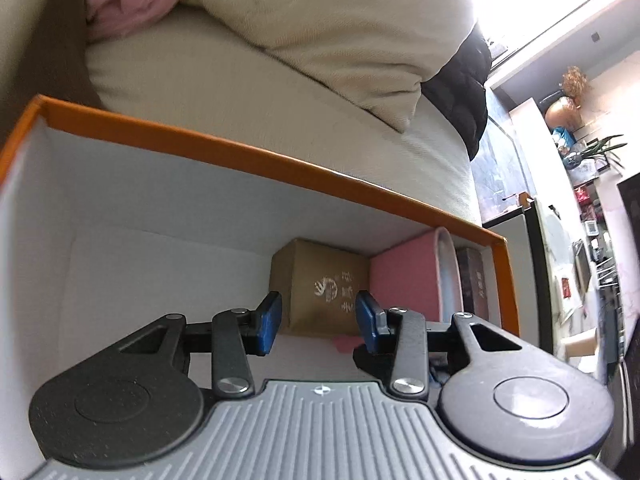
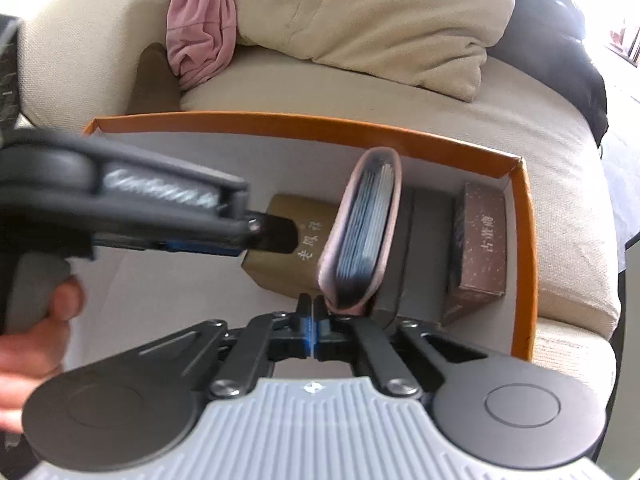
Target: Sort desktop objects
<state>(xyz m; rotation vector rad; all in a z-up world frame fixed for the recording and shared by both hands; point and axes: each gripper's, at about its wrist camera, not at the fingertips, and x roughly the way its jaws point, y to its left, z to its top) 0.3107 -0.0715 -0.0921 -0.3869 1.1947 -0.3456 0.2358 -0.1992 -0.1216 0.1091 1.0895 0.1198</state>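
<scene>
The orange-rimmed box point(image 2: 524, 240) with white inner walls stood in front of a beige sofa point(image 2: 360, 92) and held four items in a row. Counted from the left in the right wrist view: one tan box point(image 2: 280, 268), one pink card holder point(image 2: 368, 224), one dark grey box point(image 2: 424, 236) and one brown box point(image 2: 478, 248).

The left gripper point(image 1: 318, 318) was inside the orange-rimmed box point(image 1: 280, 160), its jaws set at medium width. The blue pads point(image 1: 268, 320) flanked the tan box point(image 1: 320, 284) on both sides; whether they touched it could not be determined. The tan box rested on the floor of the orange-rimmed box, its printed face towards the left wrist camera, directly beside the pink card holder point(image 1: 404, 276).

The right gripper point(image 2: 312, 320) had its jaws fully together, with nothing visible between them. The pink card holder stood on edge just beyond and to the right of its fingertips. Its long axis ran away from the right wrist camera, and its open edge with stacked sleeves faced upward.

One pink cloth point(image 2: 200, 24) and one beige cushion point(image 2: 380, 16) lay on the sofa.
</scene>
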